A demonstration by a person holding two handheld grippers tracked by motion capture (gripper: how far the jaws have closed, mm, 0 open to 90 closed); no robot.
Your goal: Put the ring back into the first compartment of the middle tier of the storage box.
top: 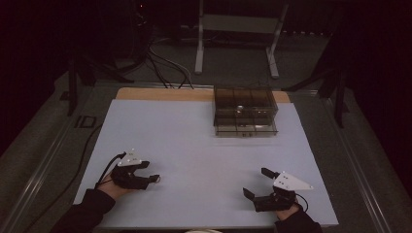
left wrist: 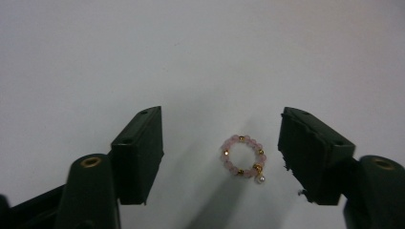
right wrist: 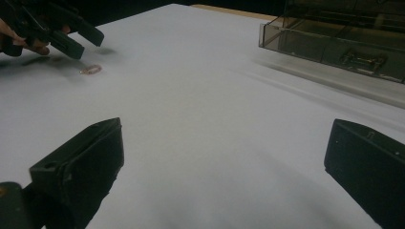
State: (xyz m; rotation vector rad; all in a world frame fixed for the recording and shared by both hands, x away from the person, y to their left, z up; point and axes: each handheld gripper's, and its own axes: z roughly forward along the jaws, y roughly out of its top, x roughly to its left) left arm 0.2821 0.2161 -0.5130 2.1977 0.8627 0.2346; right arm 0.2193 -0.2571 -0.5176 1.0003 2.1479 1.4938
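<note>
The high view is dim, its surroundings nearly black; the white bench (top: pixel 204 145) is evenly lit; soft shadows fall beneath the tongs; the clear box (right wrist: pixel 334 38) smears with blur.

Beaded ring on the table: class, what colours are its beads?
Pink beads with gold spacers and a small white pearl charm on the beaded ring; the left gripper view shows it best.

high view: above near edge, facing far, whole table (top: pixel 194 145) | left gripper view: close, straight down on bead ring (left wrist: pixel 242 156) | right gripper view: low, facing far-left, shares ring (right wrist: pixel 90 69)
</note>
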